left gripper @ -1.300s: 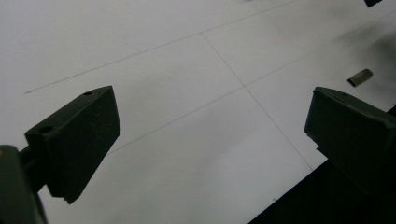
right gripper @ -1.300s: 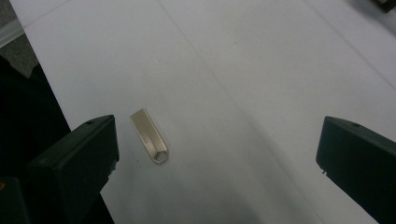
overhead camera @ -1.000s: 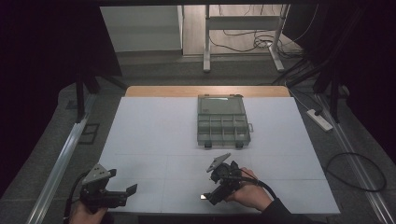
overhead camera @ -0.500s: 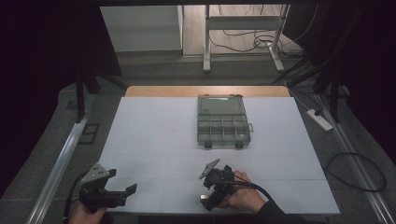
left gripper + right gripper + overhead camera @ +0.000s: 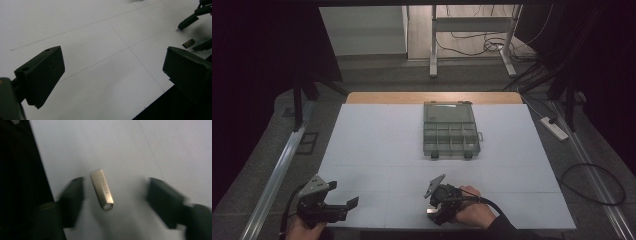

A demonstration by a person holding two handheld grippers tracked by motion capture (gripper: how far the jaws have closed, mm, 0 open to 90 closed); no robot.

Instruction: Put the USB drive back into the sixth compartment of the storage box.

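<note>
A small golden metal USB stick lies flat on the white table near its front edge. My right gripper stands over it, open, with one black jaw on each side of the stick and apart from it. In the high view the right gripper tilts down toward the front edge, a hand behind it. My left gripper hovers at the front left, open and empty, its jaws wide apart. From the left gripper view the stick shows far off between the right gripper's jaws.
A grey compartment box with a clear lid lies at the back middle of the white table. The table's front edge and the dark drop beyond it run just beside the stick. A power strip lies on the floor at right.
My right gripper has moved left and toward the front edge, tipping down until its open jaws straddle the stick. The left gripper has barely moved.
</note>
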